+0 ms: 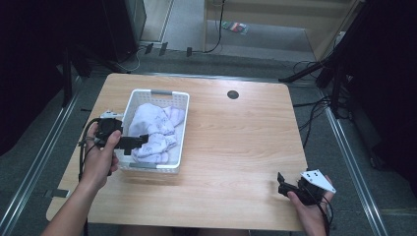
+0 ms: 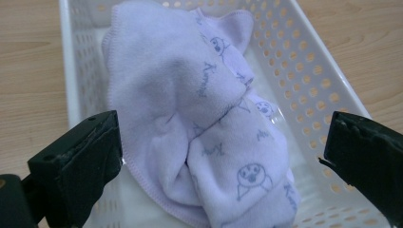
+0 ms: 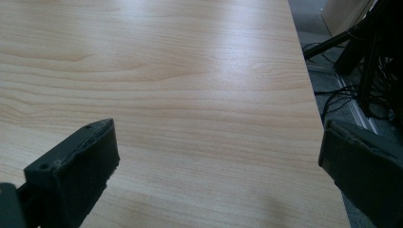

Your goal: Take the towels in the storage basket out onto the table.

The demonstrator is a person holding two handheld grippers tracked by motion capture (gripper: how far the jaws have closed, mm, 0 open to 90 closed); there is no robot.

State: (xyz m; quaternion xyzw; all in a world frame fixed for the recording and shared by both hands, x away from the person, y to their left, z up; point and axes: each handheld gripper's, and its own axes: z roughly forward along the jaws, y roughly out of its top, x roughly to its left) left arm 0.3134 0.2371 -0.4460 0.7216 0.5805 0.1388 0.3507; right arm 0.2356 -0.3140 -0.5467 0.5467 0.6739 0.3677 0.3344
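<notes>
1. Now, high view: white perforated basket [image 1: 179, 129] sits on the left half of the wooden surface [image 1: 236, 147], long axis running away from the person.
2. Lavender cloth [image 1: 156, 130] lies bunched inside the basket, taking up most of its floor. Small printed animal faces and script on the fabric, seen close in the left gripper view [image 2: 204, 137].
3. Left claw [image 1: 139, 142] is held in the person's left hand [image 1: 101, 160], reaching over the basket's left wall, tips over the near part of the cloth.
4. Left gripper view: jaws spread wide, released, one at each side of the cloth heap. Basket wall [image 2: 309, 61] runs behind the right jaw. Cannot tell whether the jaws touch the fabric; nothing is pinched between them.
5. Right claw [image 1: 282, 184] is in the person's right hand [image 1: 312, 211] at the near right corner of the surface, well apart from the basket. Grey three-cornered plate [image 1: 318, 179] on its top.
6. Right gripper view: jaws wide apart, released, holding nothing, bare wood grain [image 3: 190, 95] between them; the surface's right edge and dark cables [image 3: 342, 99] on the floor beyond.
7. Round dark grommet [image 1: 233, 94] near the surface's far edge.
</notes>
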